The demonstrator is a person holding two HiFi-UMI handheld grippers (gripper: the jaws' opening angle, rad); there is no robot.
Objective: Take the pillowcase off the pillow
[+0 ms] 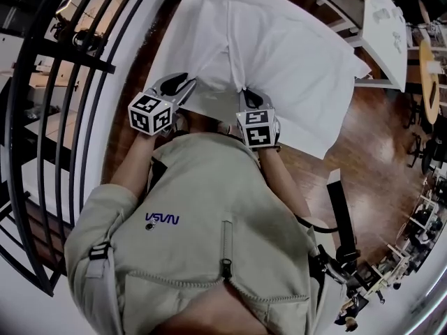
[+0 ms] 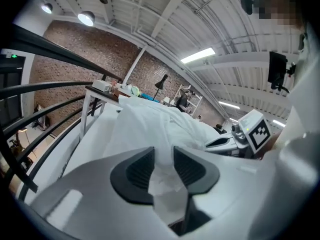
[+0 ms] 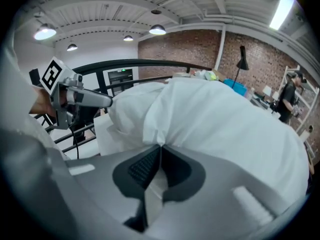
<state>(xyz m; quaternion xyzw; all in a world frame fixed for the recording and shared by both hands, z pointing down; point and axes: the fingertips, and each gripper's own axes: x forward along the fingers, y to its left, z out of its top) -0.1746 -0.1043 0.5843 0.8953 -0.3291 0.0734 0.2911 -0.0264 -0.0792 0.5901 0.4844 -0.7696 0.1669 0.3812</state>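
Note:
A pillow in a white pillowcase (image 1: 279,54) lies on a white table (image 1: 316,142) in front of me. My left gripper (image 1: 187,84) is at the near edge of the pillowcase (image 2: 150,124). In the left gripper view the left gripper (image 2: 164,158) has its jaws apart, with loose white cloth in the gap and the pads (image 2: 141,170) clear of it. My right gripper (image 1: 246,93) is beside it at the same edge. In the right gripper view the right gripper (image 3: 160,149) is shut, pinching a gathered fold of the pillowcase (image 3: 215,119) at its tips.
A black metal railing (image 1: 70,82) curves along the left of the table. Wooden floor (image 1: 380,152) lies to the right, with more white tables (image 1: 384,19) beyond it. A black stand (image 1: 342,215) is close at my right side.

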